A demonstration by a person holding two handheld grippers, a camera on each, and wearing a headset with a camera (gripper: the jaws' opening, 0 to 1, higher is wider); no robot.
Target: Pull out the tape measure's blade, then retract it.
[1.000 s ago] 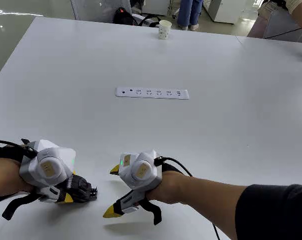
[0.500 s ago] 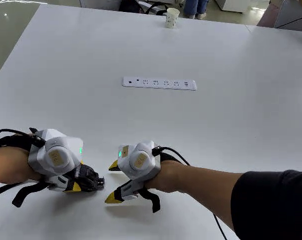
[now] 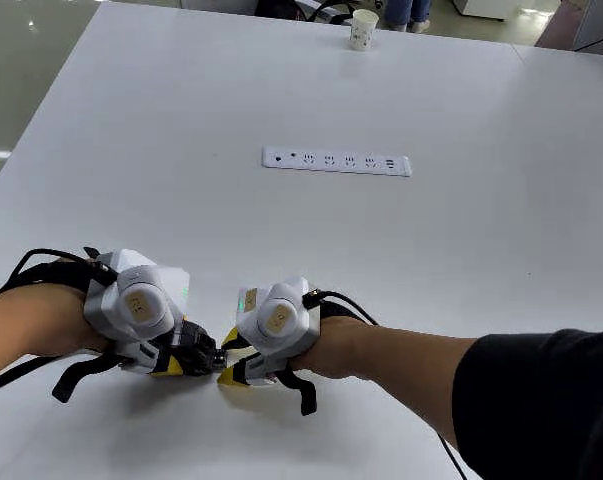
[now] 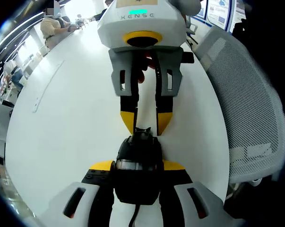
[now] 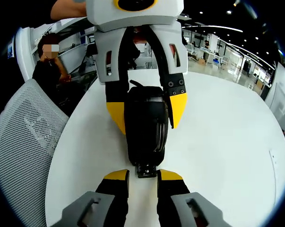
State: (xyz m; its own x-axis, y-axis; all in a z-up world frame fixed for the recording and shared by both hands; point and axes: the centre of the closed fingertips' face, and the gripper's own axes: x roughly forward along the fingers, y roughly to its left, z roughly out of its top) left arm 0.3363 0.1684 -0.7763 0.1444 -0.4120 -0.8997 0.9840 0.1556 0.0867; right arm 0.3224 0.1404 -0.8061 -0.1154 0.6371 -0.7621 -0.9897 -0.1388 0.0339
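Currently, your left hand-held gripper point(image 4: 137, 165) has its 2 jaws clamped on the sides of the black tape measure point(image 5: 146, 125); it holds the case low at the near end of the white bench point(image 3: 281, 90), and whether the case touches the surface cannot be told. Your right hand-held gripper point(image 5: 143, 176) faces it nose to nose; its 2 yellow-tipped jaws are drawn in to a narrow gap, 1 on each side of the small end hook point(image 4: 142, 131) that pokes from the mouth of the case; whether they actually pinch the hook cannot be told. The hook sits right against the case.

From your head view the 2 hand-held grippers meet tip to tip just in front of you, with the tape measure between them; your forearms come in from the left edge and the lower right corner. Farther up the bench a white power strip point(image 3: 336, 161) lies flat, well apart from both hand-held grippers; a paper cup point(image 3: 362, 29) stands upright near the far edge. A grey mesh chair point(image 4: 246, 94) stands beside the bench in both gripper views.
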